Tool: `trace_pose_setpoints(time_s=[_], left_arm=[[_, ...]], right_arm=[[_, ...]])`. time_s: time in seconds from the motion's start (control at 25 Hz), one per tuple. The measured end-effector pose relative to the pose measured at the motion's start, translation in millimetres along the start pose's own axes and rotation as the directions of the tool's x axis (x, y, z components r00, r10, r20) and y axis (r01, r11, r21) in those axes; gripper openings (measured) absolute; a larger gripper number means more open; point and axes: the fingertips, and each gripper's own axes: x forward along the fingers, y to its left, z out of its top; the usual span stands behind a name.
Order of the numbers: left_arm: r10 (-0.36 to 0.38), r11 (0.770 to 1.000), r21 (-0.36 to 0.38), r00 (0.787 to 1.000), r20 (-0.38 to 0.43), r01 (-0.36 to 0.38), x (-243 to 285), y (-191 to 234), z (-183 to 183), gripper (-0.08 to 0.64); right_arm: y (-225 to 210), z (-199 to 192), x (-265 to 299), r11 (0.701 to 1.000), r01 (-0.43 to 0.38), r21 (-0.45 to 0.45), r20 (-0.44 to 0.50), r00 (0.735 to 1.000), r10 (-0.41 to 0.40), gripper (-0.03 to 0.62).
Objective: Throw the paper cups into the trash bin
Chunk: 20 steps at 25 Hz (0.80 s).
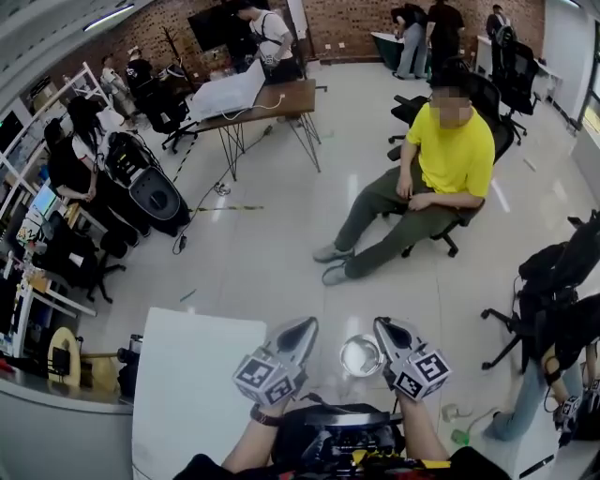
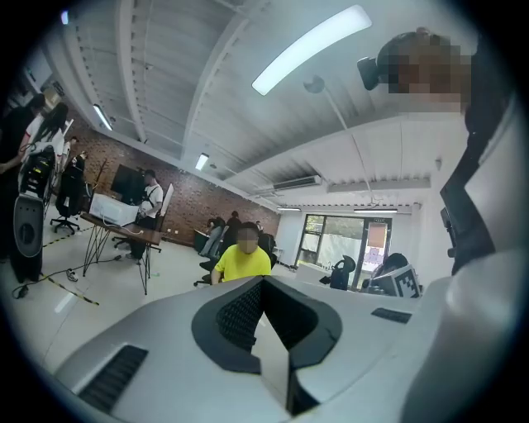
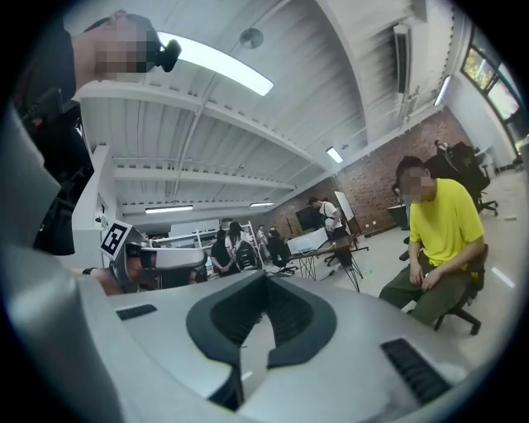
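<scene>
Seated person (image 1: 448,155) ahead, desk (image 1: 281,97) far behind
A round container (image 1: 361,356) lies between left gripper (image 1: 302,330) and right gripper (image 1: 384,328); a table (image 1: 192,384) lies just left of them

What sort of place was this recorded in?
Likely an open-plan office or lab workspace: a brick back wall, a trestle desk carrying equipment, wheeled office chairs, and a person in yellow seated among others at workstations.

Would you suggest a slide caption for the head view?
Grey left gripper and grey right gripper, both shut and empty, level before a seated person in a yellow shirt.
</scene>
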Motion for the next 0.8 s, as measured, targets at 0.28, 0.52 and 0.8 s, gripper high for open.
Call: trace_pose_setpoints(time_s=[0.28, 0.52, 0.8], left_arm=[[0.094, 0.996, -0.012, 0.996, 0.005, -0.094, -21, 3, -9, 0.002], [0.105, 0.994, -0.027, 0.994, 0.012, -0.104, -41, -8, -12, 0.002], [0.127, 0.991, -0.042, 0.990, 0.053, -0.125, -116, -27, -16, 0.002]], right_arm=[[19, -4, -10, 0.998, -0.059, 0.013, -0.025, 0.998, 0.059, 0.003], [34, -3, -6, 0.998, -0.067, 0.008, -0.037, 0.997, 0.068, 0.003], [110, 6, -11, 0.988, -0.148, -0.037, -0.007, 0.989, 0.148, 0.003]])
